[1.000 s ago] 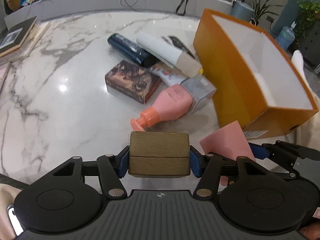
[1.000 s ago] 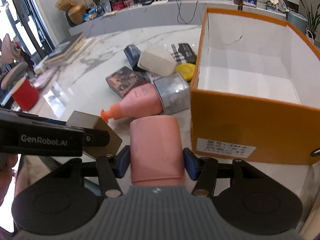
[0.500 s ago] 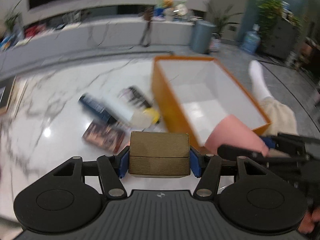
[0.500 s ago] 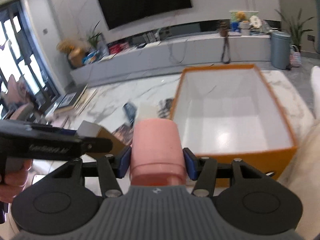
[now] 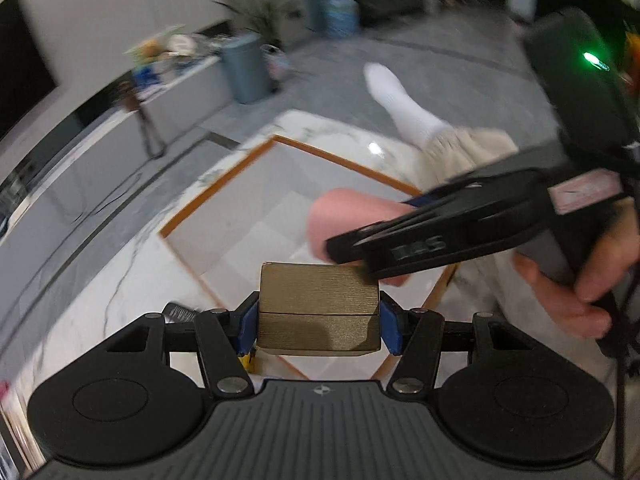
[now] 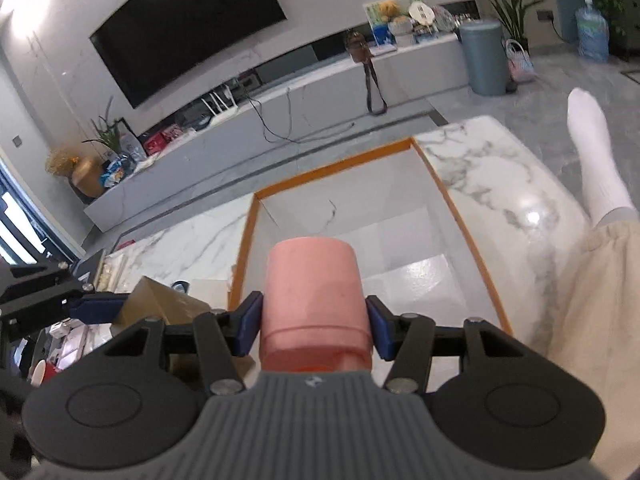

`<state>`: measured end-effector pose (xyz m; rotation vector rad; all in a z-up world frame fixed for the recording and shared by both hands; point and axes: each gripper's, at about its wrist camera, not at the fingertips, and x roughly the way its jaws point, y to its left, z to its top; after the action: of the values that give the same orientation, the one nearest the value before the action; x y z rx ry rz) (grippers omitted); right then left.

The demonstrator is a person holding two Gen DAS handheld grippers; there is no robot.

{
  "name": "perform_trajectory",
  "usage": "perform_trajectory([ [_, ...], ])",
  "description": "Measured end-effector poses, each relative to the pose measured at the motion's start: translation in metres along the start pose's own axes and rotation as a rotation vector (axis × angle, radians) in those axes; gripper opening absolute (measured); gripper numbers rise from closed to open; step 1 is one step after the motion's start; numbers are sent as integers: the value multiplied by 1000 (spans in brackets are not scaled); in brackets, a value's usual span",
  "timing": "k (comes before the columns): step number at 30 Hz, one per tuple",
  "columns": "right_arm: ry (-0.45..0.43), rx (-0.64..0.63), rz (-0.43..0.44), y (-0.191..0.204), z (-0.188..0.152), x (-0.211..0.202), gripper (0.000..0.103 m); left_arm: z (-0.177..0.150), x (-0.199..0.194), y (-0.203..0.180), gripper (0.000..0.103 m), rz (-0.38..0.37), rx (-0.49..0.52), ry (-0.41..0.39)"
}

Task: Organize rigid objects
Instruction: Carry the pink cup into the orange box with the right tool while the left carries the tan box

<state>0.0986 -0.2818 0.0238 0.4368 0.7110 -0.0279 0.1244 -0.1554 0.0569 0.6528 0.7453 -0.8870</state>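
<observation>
Left gripper [image 5: 319, 314] clamped on a gold box [image 5: 318, 308], right gripper [image 6: 315, 330] clamped on a pink bottle [image 6: 314, 304], both held above the orange bin [image 6: 440, 196], bin apparently empty beneath them, view blurred

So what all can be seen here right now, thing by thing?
gold box: one, brushed gold-brown, clamped between the left gripper's fingers, over the orange box
pink bottle: one, pink, clamped between the right gripper's fingers, over the orange box
orange box: one, orange rim, white inside, on the marble table, nothing visible inside
marble table: one, white with grey veins
television: one, black, on the far wall
bin: one, grey-blue, on the floor by the long low counter
water jug: one, blue, far right
left gripper: black, blue pads
right gripper: black, blue pads
person: white sock, beige trousers, right hand
</observation>
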Motion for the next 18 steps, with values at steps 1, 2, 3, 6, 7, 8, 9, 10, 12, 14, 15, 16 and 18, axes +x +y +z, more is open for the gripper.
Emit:
perform_trajectory([
  [1,6,8,-7,-3,-1,5,55,4,10,-1,67,-5,27,20],
  [2,15,18,-12,-6,-1,11,55,5,19,-2,67,-12,56,36],
  [3,25,31,-18,-9,0,17,55,5,27,-3,67,-22,82,47],
  [6,54,54,-33,-18,-1,33,55,5,49,-4,67,-55,144,76],
  [7,63,58,-37,-20,-1,38,55,5,55,-4,67,-67,159,89],
  [8,71,60,-45,-22,-2,42,55,3,61,-4,67,-75,172,103],
  [9,85,62,-45,-23,-2,47,55,1,67,-3,67,-82,187,119],
  [10,99,64,-39,-25,-3,51,55,0,74,-4,67,-86,203,140],
  [12,125,66,-30,-25,-5,59,55,-4,82,0,67,-99,219,169],
  [14,149,71,-30,-25,-5,69,55,-6,88,3,67,-126,234,186],
  [15,158,76,-32,-26,-6,72,55,-7,89,4,67,-136,238,192],
  [16,168,78,-33,-26,-6,75,55,-5,93,6,67,-145,242,200],
  [18,188,89,-33,-28,-9,80,55,-7,95,10,67,-160,255,216],
])
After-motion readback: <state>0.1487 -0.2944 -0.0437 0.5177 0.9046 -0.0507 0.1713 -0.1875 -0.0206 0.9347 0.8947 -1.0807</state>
